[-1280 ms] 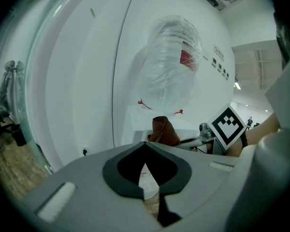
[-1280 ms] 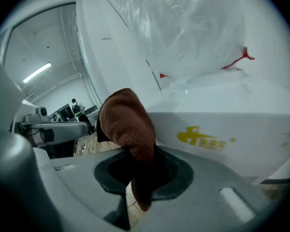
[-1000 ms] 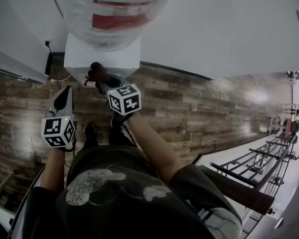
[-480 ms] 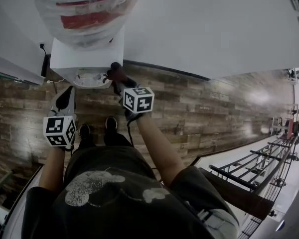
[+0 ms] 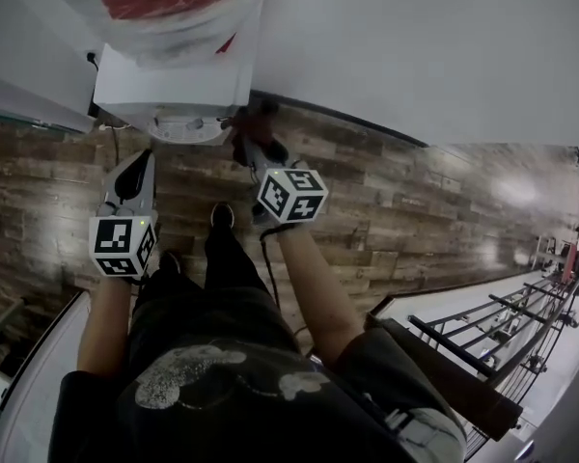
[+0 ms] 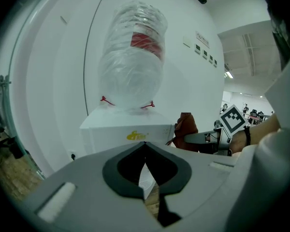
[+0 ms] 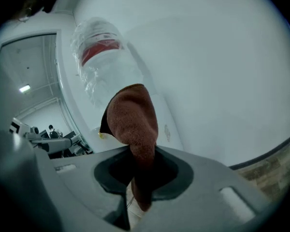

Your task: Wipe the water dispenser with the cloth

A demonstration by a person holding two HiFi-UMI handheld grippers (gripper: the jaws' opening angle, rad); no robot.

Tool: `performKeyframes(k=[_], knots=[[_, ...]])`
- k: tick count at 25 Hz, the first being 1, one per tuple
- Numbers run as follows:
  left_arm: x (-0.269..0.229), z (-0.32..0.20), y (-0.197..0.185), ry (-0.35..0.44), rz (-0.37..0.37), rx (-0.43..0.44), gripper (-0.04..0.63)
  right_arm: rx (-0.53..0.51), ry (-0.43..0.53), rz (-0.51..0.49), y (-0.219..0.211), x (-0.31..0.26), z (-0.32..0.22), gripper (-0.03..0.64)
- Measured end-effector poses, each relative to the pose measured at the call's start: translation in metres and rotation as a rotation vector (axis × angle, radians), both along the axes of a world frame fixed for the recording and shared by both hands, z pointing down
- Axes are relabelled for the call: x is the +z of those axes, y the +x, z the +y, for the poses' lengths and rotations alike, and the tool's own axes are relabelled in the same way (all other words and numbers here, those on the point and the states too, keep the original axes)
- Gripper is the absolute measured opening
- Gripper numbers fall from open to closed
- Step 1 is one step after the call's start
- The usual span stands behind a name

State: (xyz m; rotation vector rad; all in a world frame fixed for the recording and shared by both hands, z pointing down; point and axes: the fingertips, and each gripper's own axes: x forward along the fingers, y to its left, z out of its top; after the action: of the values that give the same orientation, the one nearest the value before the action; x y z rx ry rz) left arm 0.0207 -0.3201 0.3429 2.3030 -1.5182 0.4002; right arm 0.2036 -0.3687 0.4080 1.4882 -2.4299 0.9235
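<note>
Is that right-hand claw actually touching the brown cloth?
Touching. In the right gripper view, the right gripper pinches the brown cloth between its jaws, and the cloth sticks up past them.

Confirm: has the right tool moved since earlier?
Yes: the right tool, holding the cloth, slid rightward from the water dispenser's front to its right corner.

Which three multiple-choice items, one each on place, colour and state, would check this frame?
1. Where is the cloth?
A on the floor
B at the water dispenser's right side
C draped over the bottle

2. What colour is the cloth?
A blue
B white
C reddish brown

3. What state is the left tool in?
A shut, empty
B shut on the cloth
C wide open

Key:
1 B: the left gripper view shows it beside the white body.
2 C: this is plain where the right tool clamps it.
3 A: its jaws meet with nothing between.
</note>
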Motion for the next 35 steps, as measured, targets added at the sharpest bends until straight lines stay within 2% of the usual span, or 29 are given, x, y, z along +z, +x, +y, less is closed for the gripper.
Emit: performKeyframes(k=[3, 8, 14, 17, 21, 26, 35], knots=[[0.006, -0.003, -0.019, 0.019, 0.029, -0.021, 0.018, -0.013, 0.063, 0.037, -0.015, 0.002, -0.011, 0.061], [0.048, 0.014, -0.054, 0.003, 0.087, -0.013, 0.018, 0.117, 0.052, 0.033, -0.02, 0.048, -0.008, 0.061], [0.094, 0.022, -0.08, 0.048, 0.037, 0.061, 0.018, 0.229, 0.023, 0.079, -0.012, 0.103, -0.008, 0.061], [0.126, 0.038, -0.084, 0.03, 0.046, 0.072, 0.018, 0.232, -0.013, 0.121, -0.005, 0.138, 0.003, 0.061], [0.178, 0.041, -0.09, 0.025, 0.063, 0.071, 0.018, 0.212, -0.026, 0.132, -0.002, 0.195, -0.001, 0.061], [0.253, 0.022, -0.096, 0.061, 0.052, 0.059, 0.018, 0.15, -0.007, 0.153, -0.006, 0.274, -0.017, 0.061], [0.369, -0.017, -0.113, 0.105, 0.031, 0.04, 0.018, 0.164, -0.044, 0.158, 0.003, 0.41, -0.019, 0.061]])
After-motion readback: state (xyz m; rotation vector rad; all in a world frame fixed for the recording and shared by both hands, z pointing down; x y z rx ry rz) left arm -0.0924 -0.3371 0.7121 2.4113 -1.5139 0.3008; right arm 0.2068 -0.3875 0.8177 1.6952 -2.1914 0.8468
